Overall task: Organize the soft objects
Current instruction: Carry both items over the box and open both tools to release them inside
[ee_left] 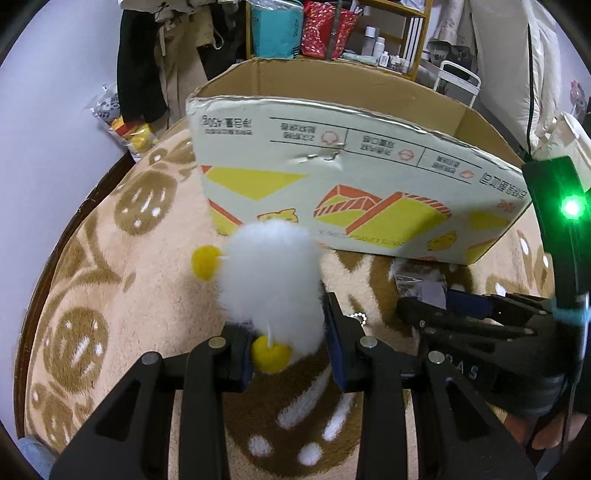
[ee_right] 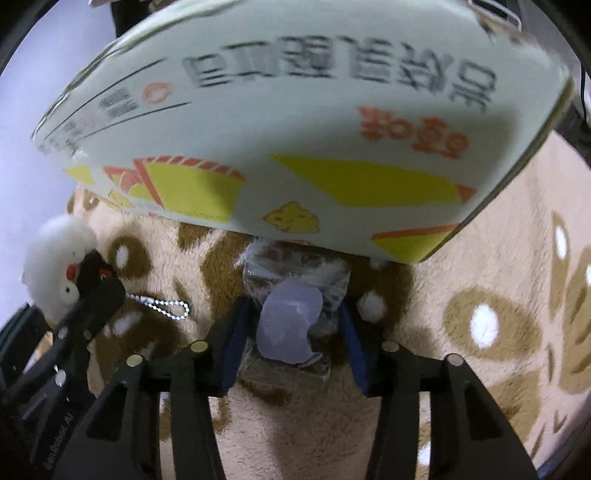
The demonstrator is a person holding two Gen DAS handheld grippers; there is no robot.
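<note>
A fluffy white plush toy [ee_left: 273,284] with yellow pom-pom feet sits between the fingers of my left gripper [ee_left: 290,350], which is shut on it, just above the beige blanket [ee_left: 122,295]. It also shows in the right wrist view [ee_right: 55,258], with its bead chain [ee_right: 162,306]. My right gripper [ee_right: 291,339] is around a clear plastic packet [ee_right: 291,291] with a lavender label, lying on the blanket at the foot of the open cardboard box [ee_left: 354,184]. Its jaws touch the packet's sides. The right gripper shows in the left wrist view [ee_left: 443,306].
The box [ee_right: 295,110] stands close ahead of both grippers. Behind it are a wooden shelf [ee_left: 413,22] with bottles, hanging clothes [ee_left: 159,55] and a white bag [ee_left: 118,118] on the left. The blanket [ee_right: 480,295] spreads to both sides.
</note>
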